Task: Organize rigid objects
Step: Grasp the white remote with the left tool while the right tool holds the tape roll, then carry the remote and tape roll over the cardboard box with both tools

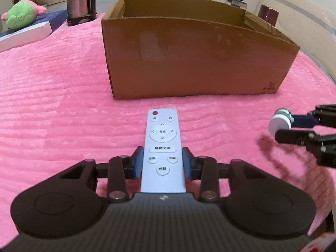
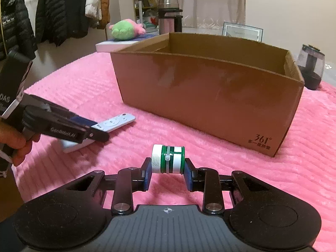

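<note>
Between your left fingers sits a white remote of smooth, faintly glossy plastic. Your right fingers, faced with matt blue pads, press a small jar with shiny green plastic sides, a ribbed white cap and a pale plastic zip tie around it. Beyond both stands a cardboard box, matt brown with a smoother taped strip. Under everything lies a fuzzy, ribbed pink cloth.

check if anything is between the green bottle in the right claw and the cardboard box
Nothing visible stands in the way. The green bottle sits between the right claw's pads, and only bare pink blanket lies between it and the cardboard box. The box's near wall must be cleared. The remote in the left claw lies off to the left.
</note>
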